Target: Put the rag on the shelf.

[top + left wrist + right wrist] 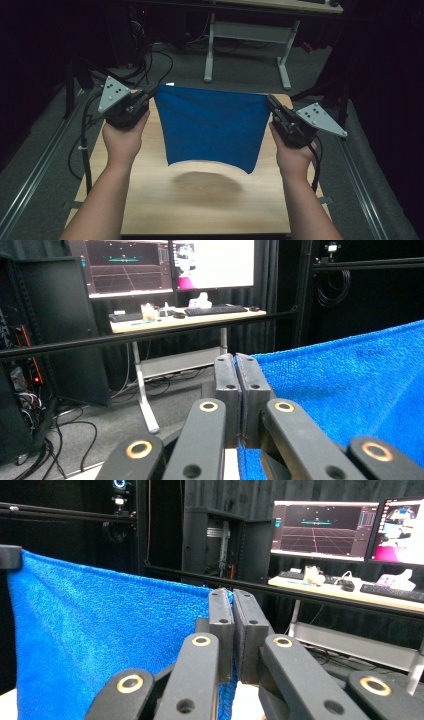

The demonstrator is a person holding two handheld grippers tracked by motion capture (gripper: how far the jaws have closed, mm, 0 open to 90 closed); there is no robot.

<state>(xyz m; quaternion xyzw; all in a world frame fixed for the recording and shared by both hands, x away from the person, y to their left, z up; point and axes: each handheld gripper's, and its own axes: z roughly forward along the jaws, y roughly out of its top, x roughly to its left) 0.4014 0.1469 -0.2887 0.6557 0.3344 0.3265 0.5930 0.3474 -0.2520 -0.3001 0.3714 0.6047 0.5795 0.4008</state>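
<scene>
Left gripper (pixel 149 93) and right gripper (pixel 270 103) each clamp an upper corner of a blue terry cloth (pixel 210 125), stretched taut and hanging clear above the pale wooden worktop (pixel 200 210); lifted and spread, it seems yet to be folded or laid down

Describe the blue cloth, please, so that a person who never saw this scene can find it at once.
Look at the light wooden table in the middle of the high view. Above its far half hangs the blue cloth, stretched between the left gripper and the right gripper, each shut on an upper corner. It is the one bright blue, soft thing among black metal, and its shadow falls on the wood.
</scene>
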